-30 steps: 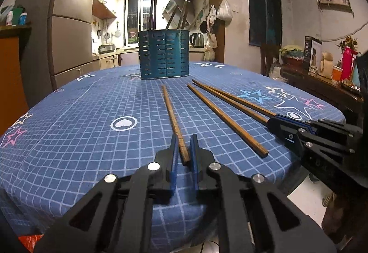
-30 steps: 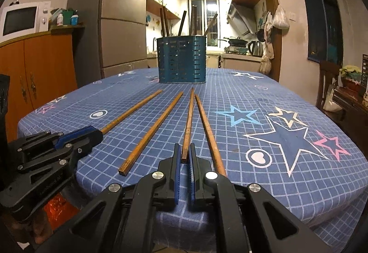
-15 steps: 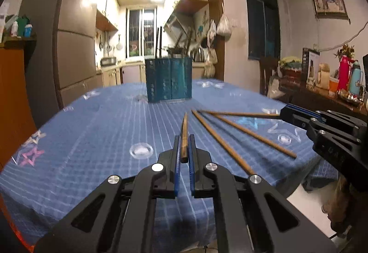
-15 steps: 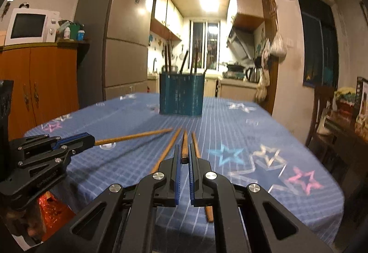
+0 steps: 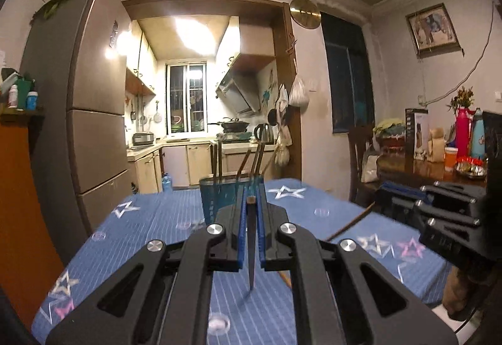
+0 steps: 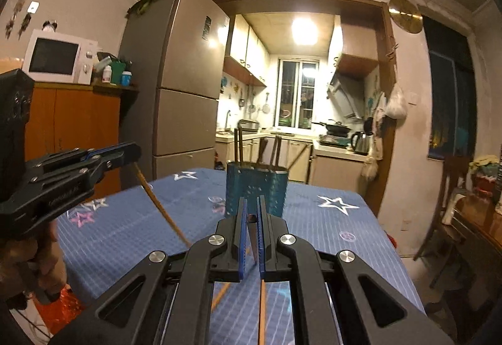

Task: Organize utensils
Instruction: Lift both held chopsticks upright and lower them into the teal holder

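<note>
My left gripper (image 5: 250, 197) is shut on a wooden chopstick (image 5: 251, 244) that hangs down from its fingers above the table. My right gripper (image 6: 251, 213) is shut on another wooden chopstick (image 6: 253, 238), also raised and hanging downward. A blue perforated utensil holder (image 5: 216, 197) stands upright at the table's middle, with several dark utensils in it; it also shows in the right wrist view (image 6: 255, 191). In the right wrist view the left gripper (image 6: 125, 152) holds its chopstick (image 6: 160, 207) at the left. The right gripper (image 5: 386, 194) shows at the right of the left wrist view.
The table has a blue checked cloth (image 6: 313, 219) with stars. Two more chopsticks (image 6: 262, 313) lie on it near the front edge. A fridge (image 6: 185, 87) and an orange cabinet (image 6: 72, 122) with a microwave stand left; a sideboard (image 5: 423, 169) with bottles stands right.
Both grippers have lifted their chopsticks off the table and tilted up. The chopsticks now hang down from the fingers. The holder sits lower in both views.
</note>
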`<state>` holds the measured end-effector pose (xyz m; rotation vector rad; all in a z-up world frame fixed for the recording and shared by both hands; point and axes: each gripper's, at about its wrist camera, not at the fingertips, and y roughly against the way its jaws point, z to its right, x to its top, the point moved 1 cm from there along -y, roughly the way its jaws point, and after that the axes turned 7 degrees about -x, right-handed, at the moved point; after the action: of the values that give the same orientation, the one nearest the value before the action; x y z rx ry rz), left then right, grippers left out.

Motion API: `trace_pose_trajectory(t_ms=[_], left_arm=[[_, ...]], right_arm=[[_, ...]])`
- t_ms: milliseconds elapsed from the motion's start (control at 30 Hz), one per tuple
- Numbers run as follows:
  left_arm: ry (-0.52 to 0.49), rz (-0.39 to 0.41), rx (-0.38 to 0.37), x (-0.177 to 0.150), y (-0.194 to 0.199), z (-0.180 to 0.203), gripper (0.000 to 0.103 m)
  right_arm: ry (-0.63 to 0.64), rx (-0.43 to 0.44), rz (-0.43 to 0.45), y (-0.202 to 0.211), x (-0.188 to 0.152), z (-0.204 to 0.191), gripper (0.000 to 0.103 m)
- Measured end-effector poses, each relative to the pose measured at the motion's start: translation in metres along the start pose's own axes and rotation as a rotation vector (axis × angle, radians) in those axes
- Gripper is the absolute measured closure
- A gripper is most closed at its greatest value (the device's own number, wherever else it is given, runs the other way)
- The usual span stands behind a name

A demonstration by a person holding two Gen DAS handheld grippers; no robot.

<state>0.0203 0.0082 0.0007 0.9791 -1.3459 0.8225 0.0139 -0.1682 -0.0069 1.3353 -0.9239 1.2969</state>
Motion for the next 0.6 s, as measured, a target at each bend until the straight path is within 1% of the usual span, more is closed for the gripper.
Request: trace_pose_trajectory(t_ms=[100, 233, 400, 600], left_arm=[[0.017, -0.003, -0.026, 0.019, -0.017, -0.009, 0.098], [0.035, -0.001, -0.025, 0.038, -0.033, -0.022, 0.098], [0.049, 0.012, -0.03, 0.056, -0.037, -0.036, 0.098], [0.057, 0.015, -0.039, 0.074, -0.044, -0.046, 0.098]], right_arm=[[-0.009, 0.025, -0.006, -0.016, 0.019, 0.007, 0.096], [-0.021, 0.053, -0.001, -0.028, 0.048, 0.015, 0.096], [-0.056, 0.094, 0.0, -0.038, 0.088, 0.025, 0.096], [-0.106, 0.128, -0.005, -0.05, 0.117, 0.04, 0.096]])
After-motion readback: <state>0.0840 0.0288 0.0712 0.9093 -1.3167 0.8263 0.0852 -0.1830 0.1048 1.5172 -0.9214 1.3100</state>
